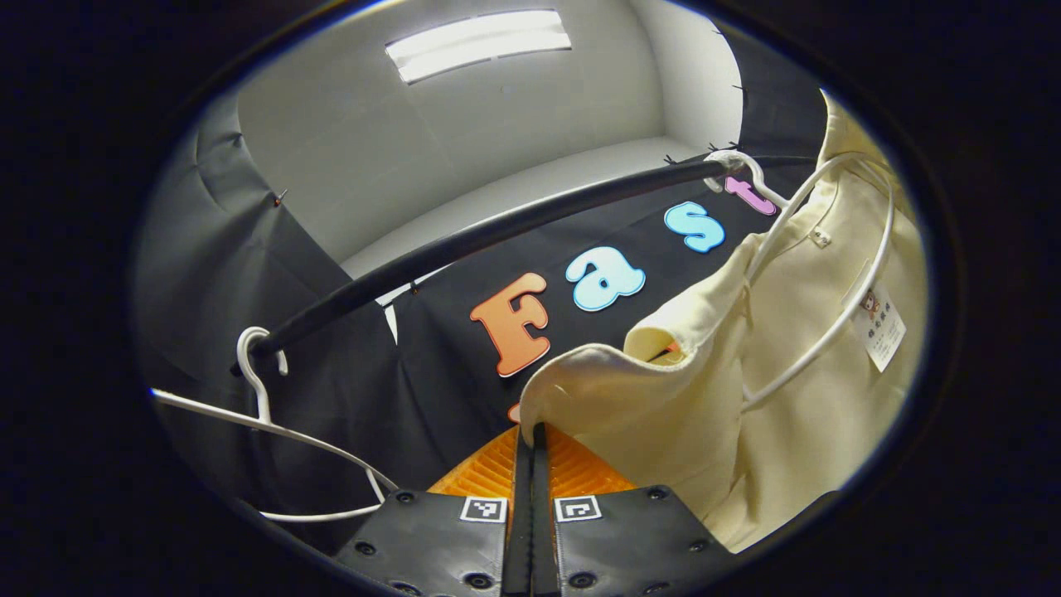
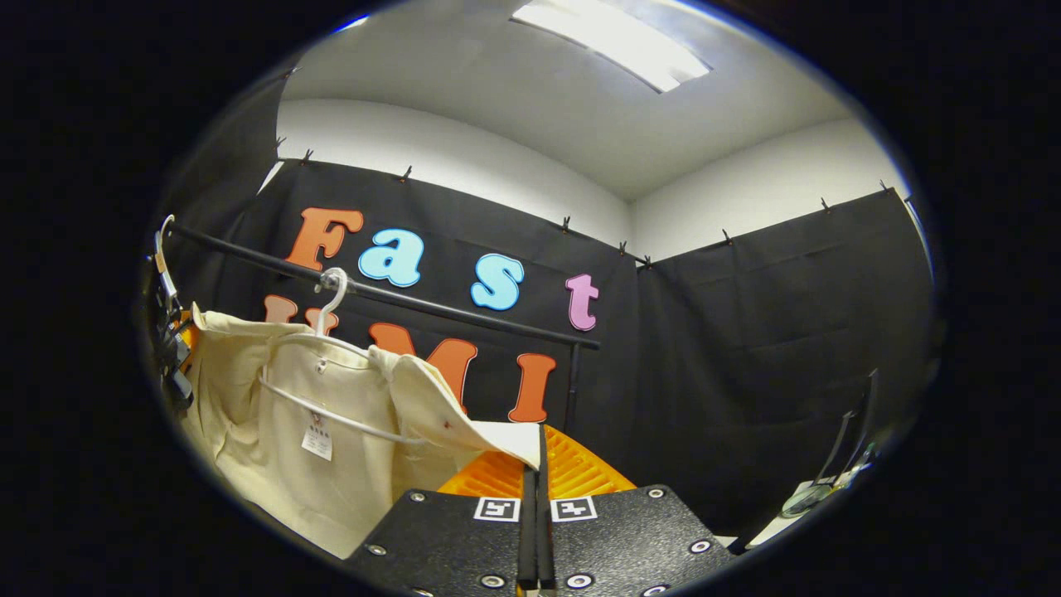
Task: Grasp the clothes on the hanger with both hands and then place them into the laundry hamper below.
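Cream garment hangs on white hanger from black rail; neck tag print too small to read; left gripper clamps one shoulder edge; right gripper clamps other.
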Tool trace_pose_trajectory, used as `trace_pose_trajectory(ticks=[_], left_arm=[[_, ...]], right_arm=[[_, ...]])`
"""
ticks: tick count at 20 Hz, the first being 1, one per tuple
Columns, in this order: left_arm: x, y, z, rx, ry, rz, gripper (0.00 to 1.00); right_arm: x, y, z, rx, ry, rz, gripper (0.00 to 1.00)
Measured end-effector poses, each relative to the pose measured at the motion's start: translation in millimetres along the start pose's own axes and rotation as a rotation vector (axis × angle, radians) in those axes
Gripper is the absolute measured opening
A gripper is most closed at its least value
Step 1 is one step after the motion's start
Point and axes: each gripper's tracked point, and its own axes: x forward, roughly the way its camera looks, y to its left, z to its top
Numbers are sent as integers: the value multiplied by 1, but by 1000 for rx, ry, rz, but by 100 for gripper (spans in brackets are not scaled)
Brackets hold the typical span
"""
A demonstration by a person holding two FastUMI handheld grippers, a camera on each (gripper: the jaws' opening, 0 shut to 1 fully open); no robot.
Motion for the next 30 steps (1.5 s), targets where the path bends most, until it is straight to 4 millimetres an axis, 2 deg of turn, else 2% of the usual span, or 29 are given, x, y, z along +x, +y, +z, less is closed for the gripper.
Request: trace_pose_trajectory(ticks=[6,10,16,19,21,23,30], left_arm=[[14,-22,-14,-35,28,-44,7],[23,-21,-18,-100,57,-42,7],[41,-19,-19,-91,65,-24,7],[54,-19,-30,-100,92,-14,7],[64,-22,-42,-109,117,-14,6],[66,-27,-49,-111,133,-18,7],[63,-39,-83,-97,199,-40,7]], right_arm=[[7,-15,9,18,-12,-12,0],[17,-19,13,7,-13,-11,0],[43,-33,6,29,1,-30,0],[58,-41,3,46,7,-37,0],[70,-46,-1,44,14,-41,0],[80,-45,-9,43,28,-34,0],[92,-22,-65,91,114,14,0]])
